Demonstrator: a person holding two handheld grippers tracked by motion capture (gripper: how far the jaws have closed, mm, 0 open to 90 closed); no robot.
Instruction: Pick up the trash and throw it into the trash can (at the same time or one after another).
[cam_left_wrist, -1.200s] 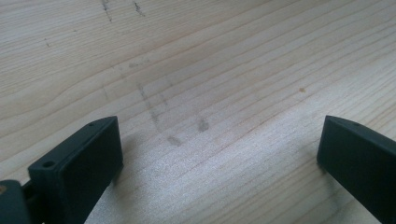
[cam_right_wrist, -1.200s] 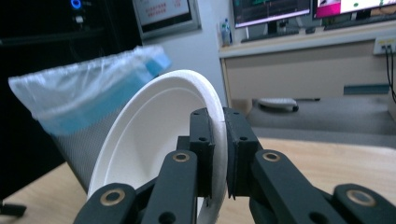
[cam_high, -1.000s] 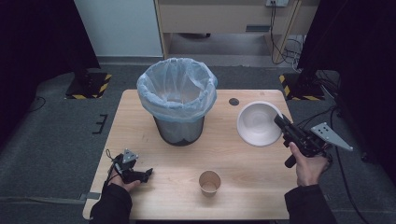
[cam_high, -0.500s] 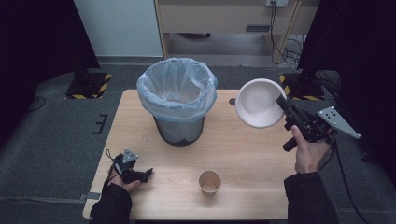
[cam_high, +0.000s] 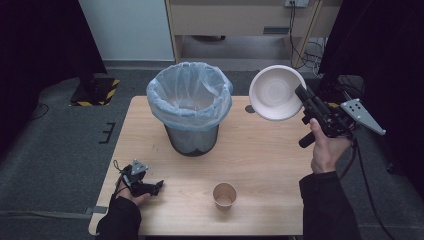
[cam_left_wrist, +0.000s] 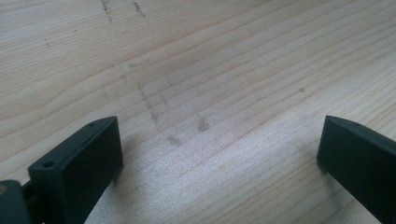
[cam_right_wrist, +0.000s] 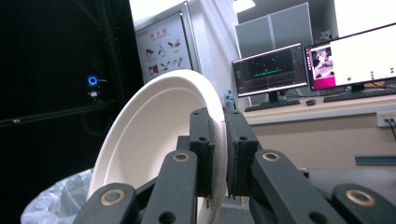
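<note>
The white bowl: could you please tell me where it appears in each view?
High view: the bowl is upper right, lifted and tilted, its rim pinched by the right gripper.
Left gripper view: not in it; the jaws frame bare table.
Right gripper view: centre left, rim clamped between the jaws.
Shared landmark: the lined bin, lower left in the right gripper view.

We read no full word anywhere. Wall poster (cam_right_wrist: 163, 51) in right gripper view: red heading of few characters, too small to make out; small pictograms beneath, illegible. Left monitor (cam_right_wrist: 271, 70): teal graph line, faint lettering, unreadable. Right monitor (cam_right_wrist: 357, 58): white window with scattered green dots, pink picture panel at its left, no text we can read. Black-and-yellow hazard stripes (cam_high: 95, 95) on floor base left of table in high view. We find no brand, label or number on table items.
</note>
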